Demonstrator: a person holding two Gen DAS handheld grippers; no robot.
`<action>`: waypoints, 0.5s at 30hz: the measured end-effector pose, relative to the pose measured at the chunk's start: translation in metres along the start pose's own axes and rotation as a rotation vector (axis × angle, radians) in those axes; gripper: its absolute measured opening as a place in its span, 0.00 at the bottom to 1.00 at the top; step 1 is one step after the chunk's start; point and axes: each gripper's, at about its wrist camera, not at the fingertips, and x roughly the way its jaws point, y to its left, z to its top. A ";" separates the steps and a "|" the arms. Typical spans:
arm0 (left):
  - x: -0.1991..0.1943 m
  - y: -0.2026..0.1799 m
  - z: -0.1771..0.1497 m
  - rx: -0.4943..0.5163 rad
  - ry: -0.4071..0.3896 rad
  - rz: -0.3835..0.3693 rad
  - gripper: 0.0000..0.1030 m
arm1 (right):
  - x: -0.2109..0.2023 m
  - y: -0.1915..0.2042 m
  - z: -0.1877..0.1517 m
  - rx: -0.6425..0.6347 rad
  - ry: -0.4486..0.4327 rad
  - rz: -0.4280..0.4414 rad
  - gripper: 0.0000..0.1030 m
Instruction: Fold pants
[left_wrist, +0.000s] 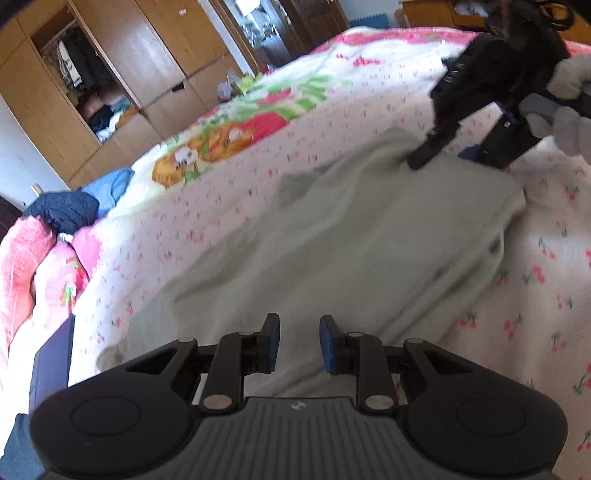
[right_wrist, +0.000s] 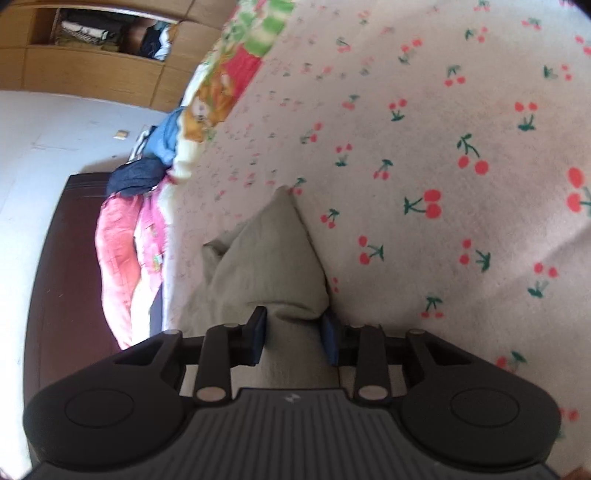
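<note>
Pale grey-green pants (left_wrist: 351, 236) lie partly folded on a cherry-print bed cover (left_wrist: 535, 295). My left gripper (left_wrist: 298, 343) is open and empty, hovering over the near end of the pants. My right gripper (right_wrist: 293, 332) has a bunched corner of the pants (right_wrist: 273, 258) between its pads, and the cloth rises in a peak ahead of it. In the left wrist view the right gripper (left_wrist: 421, 158) touches down on the far edge of the pants, held by a gloved hand (left_wrist: 569, 107).
A wooden wardrobe (left_wrist: 110, 74) with an open compartment stands beyond the bed. Pink bedding (left_wrist: 33, 266) and dark blue clothes (left_wrist: 66, 210) are piled at the bed's left end. A dark headboard (right_wrist: 70, 277) shows in the right wrist view.
</note>
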 end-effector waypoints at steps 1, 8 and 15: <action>0.000 0.001 0.002 -0.006 -0.002 -0.003 0.38 | -0.009 0.002 -0.002 -0.014 -0.003 0.017 0.32; 0.013 -0.008 0.012 -0.010 -0.002 -0.032 0.38 | -0.007 -0.013 0.008 -0.041 -0.009 0.007 0.33; 0.013 -0.020 0.022 0.030 -0.019 -0.049 0.38 | 0.022 -0.002 0.020 -0.048 0.038 0.227 0.33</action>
